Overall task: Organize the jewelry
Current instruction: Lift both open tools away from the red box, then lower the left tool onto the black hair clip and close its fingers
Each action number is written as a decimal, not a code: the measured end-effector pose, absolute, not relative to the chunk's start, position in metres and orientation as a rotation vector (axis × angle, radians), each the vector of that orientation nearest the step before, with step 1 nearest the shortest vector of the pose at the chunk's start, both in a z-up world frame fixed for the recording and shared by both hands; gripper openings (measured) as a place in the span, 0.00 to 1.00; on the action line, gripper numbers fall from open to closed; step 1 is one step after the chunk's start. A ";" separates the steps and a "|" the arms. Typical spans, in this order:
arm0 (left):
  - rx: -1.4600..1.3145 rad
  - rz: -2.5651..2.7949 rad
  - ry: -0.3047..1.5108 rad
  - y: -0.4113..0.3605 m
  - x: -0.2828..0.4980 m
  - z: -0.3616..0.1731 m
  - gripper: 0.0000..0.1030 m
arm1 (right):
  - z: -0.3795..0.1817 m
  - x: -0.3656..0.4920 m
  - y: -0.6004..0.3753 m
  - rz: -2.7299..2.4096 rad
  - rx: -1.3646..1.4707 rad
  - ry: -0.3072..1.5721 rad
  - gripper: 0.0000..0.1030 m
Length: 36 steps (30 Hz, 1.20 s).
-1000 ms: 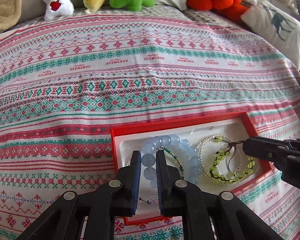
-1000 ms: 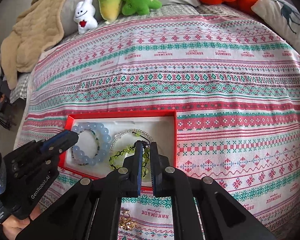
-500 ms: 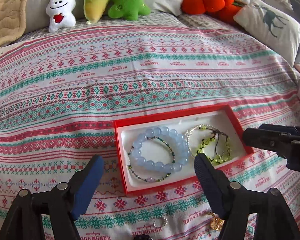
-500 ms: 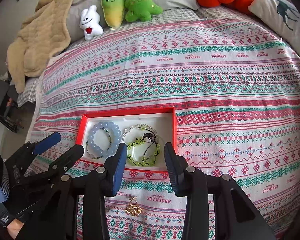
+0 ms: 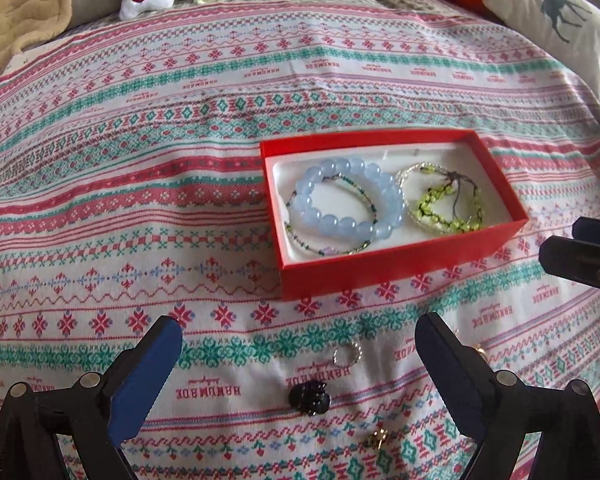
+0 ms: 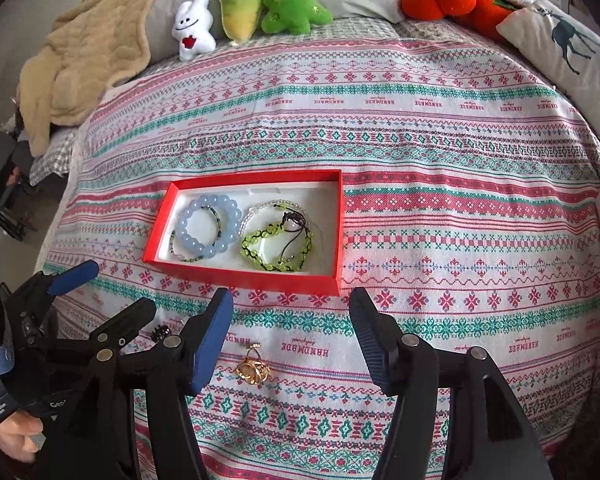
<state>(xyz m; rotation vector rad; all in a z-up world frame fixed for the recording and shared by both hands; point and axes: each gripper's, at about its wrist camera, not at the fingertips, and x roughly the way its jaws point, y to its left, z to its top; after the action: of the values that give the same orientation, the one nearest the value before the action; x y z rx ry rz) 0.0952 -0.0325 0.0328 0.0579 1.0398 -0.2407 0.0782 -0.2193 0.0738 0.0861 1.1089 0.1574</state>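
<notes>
Patterned bedspread (image 6: 420, 128) covers the bed, with plush toys along the far edge. On it sits the red box (image 6: 332, 224), already holding the blue bead bracelet (image 6: 208, 226) and the green bead bracelet (image 6: 278, 246). Loose pieces lie on the near side of the box: a gold piece (image 6: 253, 369), a silver ring (image 5: 347, 353) and a small black clip (image 5: 309, 399), though what exactly it is stays hard to tell. The left gripper (image 5: 298, 354) and the right gripper (image 6: 291, 334) both have fingers spread wide, holding nothing. A good next pick probably means lowering straight over one small piece, pressing lightly into the soft cloth, and closing slowly so that fabric is not pinched.
</notes>
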 end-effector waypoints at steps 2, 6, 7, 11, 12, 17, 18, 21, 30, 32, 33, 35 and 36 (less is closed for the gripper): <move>0.048 -0.235 1.064 -0.027 0.091 0.027 0.94 | 0.070 0.072 -0.218 0.160 0.068 1.118 0.63; 0.056 -0.233 1.099 -0.020 0.082 0.015 0.94 | 0.061 0.059 -0.215 0.176 0.039 1.146 0.63; 0.061 -0.232 1.103 -0.019 0.079 0.013 0.94 | 0.059 0.056 -0.214 0.179 0.031 1.152 0.63; 0.078 -0.227 1.123 -0.012 0.070 0.003 0.94 | 0.049 0.048 -0.211 0.179 0.003 1.175 0.63; 0.085 -0.225 1.129 -0.011 0.068 0.000 0.94 | 0.047 0.046 -0.210 0.179 -0.002 1.180 0.63; 0.102 -0.220 1.145 -0.004 0.060 -0.012 0.94 | 0.034 0.039 -0.206 0.171 -0.028 1.201 0.63; 0.103 -0.221 1.144 -0.002 0.058 -0.014 0.94 | 0.031 0.038 -0.204 0.171 -0.031 1.206 0.63; 0.088 -0.248 1.136 0.004 0.053 -0.019 0.94 | 0.023 0.033 -0.200 0.164 -0.056 1.213 0.63; 0.080 -0.315 1.075 0.007 0.042 -0.025 0.81 | 0.001 0.019 -0.191 0.136 -0.121 1.218 0.63; 0.106 -0.338 1.060 0.001 0.041 -0.026 0.76 | -0.003 0.017 -0.190 0.135 -0.131 1.218 0.63; 0.119 -0.352 1.051 -0.002 0.041 -0.026 0.75 | -0.005 0.016 -0.189 0.134 -0.136 1.217 0.63; 0.142 -0.378 1.030 -0.009 0.040 -0.026 0.70 | -0.008 0.015 -0.189 0.127 -0.143 1.209 0.63; 0.150 -0.388 1.022 -0.012 0.041 -0.026 0.67 | -0.009 0.014 -0.190 0.124 -0.142 1.204 0.63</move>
<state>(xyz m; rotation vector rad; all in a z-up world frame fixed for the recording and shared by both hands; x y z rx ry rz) 0.0410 -0.0121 -0.0257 0.1496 1.0223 -0.3876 0.0140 -0.1895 -0.0090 -0.1424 1.2043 0.1238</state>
